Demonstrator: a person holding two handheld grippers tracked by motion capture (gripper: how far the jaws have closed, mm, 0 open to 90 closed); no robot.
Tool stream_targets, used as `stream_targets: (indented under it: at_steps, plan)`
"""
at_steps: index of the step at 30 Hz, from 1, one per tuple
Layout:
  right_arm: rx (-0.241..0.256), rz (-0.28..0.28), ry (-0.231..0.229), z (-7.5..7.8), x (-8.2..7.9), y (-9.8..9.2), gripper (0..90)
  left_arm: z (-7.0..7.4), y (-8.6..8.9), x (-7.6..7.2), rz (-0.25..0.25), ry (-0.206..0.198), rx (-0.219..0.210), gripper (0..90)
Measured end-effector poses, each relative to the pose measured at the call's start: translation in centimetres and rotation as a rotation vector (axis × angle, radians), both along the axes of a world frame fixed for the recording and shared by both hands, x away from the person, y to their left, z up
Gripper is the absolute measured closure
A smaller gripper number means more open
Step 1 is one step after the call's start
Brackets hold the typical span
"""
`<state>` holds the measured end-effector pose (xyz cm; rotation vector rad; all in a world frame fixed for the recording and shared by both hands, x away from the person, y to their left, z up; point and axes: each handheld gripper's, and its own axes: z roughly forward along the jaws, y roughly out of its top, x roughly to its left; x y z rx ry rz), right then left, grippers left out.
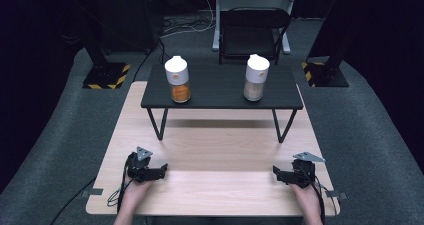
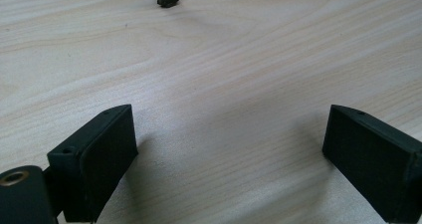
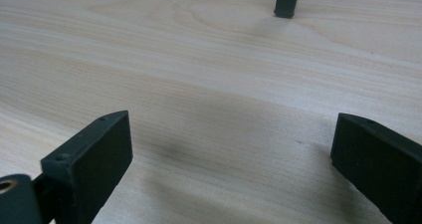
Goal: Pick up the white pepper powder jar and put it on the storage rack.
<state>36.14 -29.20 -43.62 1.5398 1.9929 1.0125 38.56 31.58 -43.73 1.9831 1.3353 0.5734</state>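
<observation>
Tools (image 1: 162, 171) (image 1: 276, 171) gaping, low on table (image 1: 215, 185)

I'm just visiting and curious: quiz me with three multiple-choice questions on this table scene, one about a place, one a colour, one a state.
1. Where do the two white-capped clear jars stand? A on the black raised shelf B on the floor C on the chair
2. What colour fills the left jar? A green B orange C blue
3. How are the left tongs' jaws? A shut B gripping a jar C open

A: both the left jar and the right jar stand on the shelf.
B: orange shows through its glass.
C: the left tongs have their jaws spread apart over the bare light wooden table.
</observation>
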Motion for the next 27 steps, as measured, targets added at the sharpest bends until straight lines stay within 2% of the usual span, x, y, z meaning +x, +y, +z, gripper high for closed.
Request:
stream_targets:
  at_steps: [13, 19, 27]
  plan:
    - [-0.044, 0.006, 0.009, 0.2, 0.0, 0.7, 1.8, 0.0, 0.0, 0.0, -0.004, 0.0, 0.001, 6.2]
    - [-0.084, 0.015, 0.009, 0.3, 0.1, 1.3, 2.0, 0.0, 0.0, 0.0, -0.004, 0.0, 0.0, 6.2]
    - [-0.084, 0.016, 0.008, 0.3, 0.1, 1.3, 2.1, 0.0, 0.0, 0.0, -0.004, -0.001, 0.0, 6.2]
